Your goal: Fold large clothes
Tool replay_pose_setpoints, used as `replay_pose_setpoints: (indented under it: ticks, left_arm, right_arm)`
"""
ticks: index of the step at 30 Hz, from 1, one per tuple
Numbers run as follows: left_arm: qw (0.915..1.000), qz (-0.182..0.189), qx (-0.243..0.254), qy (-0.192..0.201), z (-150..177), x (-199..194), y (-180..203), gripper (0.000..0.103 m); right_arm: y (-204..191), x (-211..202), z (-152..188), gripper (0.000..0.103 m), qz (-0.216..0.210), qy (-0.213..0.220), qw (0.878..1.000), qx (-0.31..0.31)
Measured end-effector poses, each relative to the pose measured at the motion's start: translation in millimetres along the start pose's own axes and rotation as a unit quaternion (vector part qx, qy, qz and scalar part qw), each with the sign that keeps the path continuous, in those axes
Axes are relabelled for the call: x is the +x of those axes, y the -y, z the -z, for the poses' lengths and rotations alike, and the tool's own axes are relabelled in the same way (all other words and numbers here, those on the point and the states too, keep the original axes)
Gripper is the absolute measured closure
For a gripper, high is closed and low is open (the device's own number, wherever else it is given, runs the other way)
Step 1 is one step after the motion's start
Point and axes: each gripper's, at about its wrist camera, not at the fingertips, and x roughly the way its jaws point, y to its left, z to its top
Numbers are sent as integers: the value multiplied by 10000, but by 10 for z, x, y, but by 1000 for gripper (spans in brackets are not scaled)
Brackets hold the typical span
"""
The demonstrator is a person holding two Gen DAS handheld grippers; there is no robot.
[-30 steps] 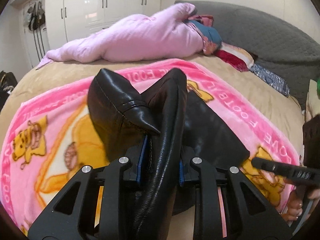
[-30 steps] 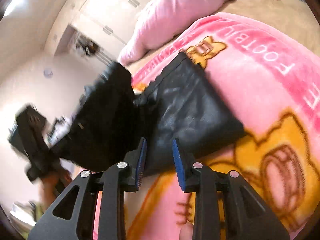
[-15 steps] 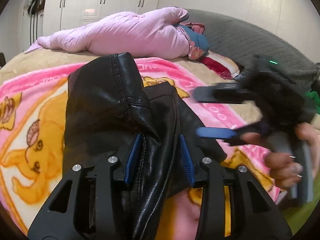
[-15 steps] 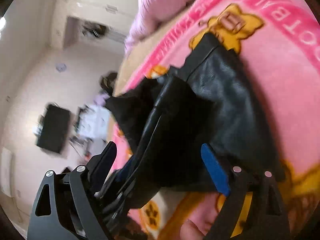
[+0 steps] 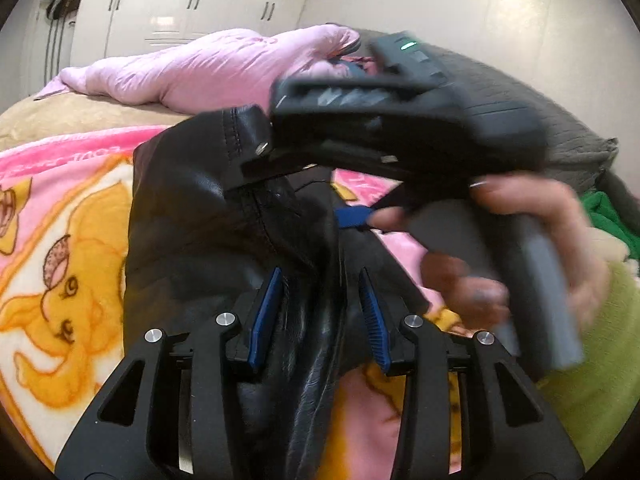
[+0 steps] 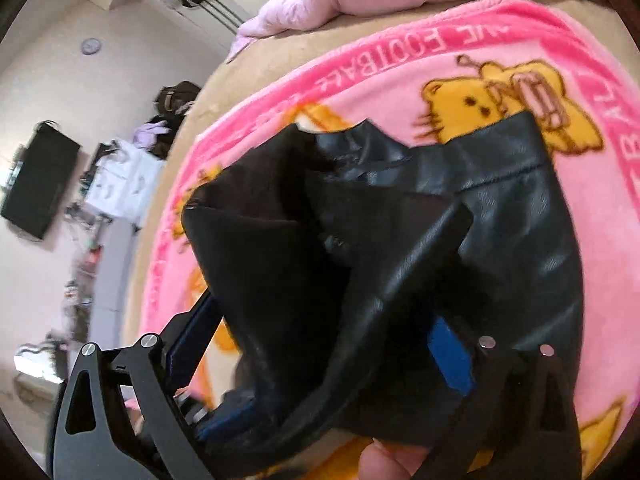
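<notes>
Left wrist view: the left gripper [image 5: 318,316] has a fold of the black leather garment [image 5: 208,216] between its blue pads; whether the pads press it I cannot tell. The right gripper [image 5: 352,184], held by a hand [image 5: 532,248], crowds in from the right over the garment's stitched edge.

Right wrist view: the right gripper [image 6: 320,344] stands wide apart around bunched leather [image 6: 400,220]. The pink blanket [image 6: 400,60] lies open beyond.

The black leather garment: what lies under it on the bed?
Under the black leather garment lies the pink cartoon blanket, over a beige cover. Part of the blanket's print is covered, and anything else beneath cannot be seen.
</notes>
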Motion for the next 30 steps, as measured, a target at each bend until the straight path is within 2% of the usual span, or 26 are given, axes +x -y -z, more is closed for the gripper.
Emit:
replay_pose_setpoints:
  ticks: [2, 4, 5, 6, 8, 11, 13, 14, 15, 16, 18, 19, 23, 25, 30]
  left_arm:
    - [9998, 204, -6, 5, 37, -204, -17, 72]
    - [9994, 297, -32, 191, 98, -525, -88, 72]
    - [9989, 243, -102, 384, 125, -708, -161, 72]
    - [9979, 50, -234, 595, 149, -895, -294, 72]
    - [9961, -244, -473, 706, 155, -1008, -533, 72]
    - [9923, -610, -967, 472, 142, -828, -946, 72]
    - [9919, -795, -965, 207, 164, -577, -1057, 73]
    - [9922, -772, -979, 72, 189, -462, -1063, 73]
    - [9927, -558, -1070, -63, 225, -353, -1026, 75]
    - [9932, -497, -1046, -63, 233, -322, -968, 79]
    - [9967, -553, -596, 28, 206, -301, -670, 96]
    - [9974, -565, -447, 45, 166, -274, -565, 98]
    - [9994, -194, -263, -86, 54, -76, -299, 99]
    - [9997, -140, -50, -179, 19, 42, -130, 99]
    - [9982, 199, 83, -567, 8, 462, 106, 95]
  right_arm:
    - [32, 20, -40, 58, 30, 145, 9999, 31]
    - [65, 17, -62, 71, 43, 240, 9997, -85]
    - [46, 17, -67, 74, 50, 283, 9994, -181]
    - [23, 12, -61, 75, 68, 328, 9990, -288]
    - [-35, 10, -60, 80, 68, 401, 9982, -441]
    - [-176, -22, -111, 85, -21, 529, 9964, -666]
    - [-295, -67, -157, 85, -34, 607, 9945, -853]
    - [-345, -100, -183, 85, -13, 645, 9935, -935]
    - [-388, -145, -213, 86, -5, 678, 9926, -1012]
    - [-414, -171, -248, 86, 16, 689, 9921, -1048]
    - [-397, -226, -298, 87, 81, 734, 9913, -1087]
    - [-331, -284, -332, 87, 62, 786, 9915, -1035]
    - [25, -515, -408, 87, 29, 972, 9923, -764]
    - [264, -594, -424, 88, 88, 1034, 9926, -623]
    - [942, -569, -441, 88, 344, 987, 9944, -152]
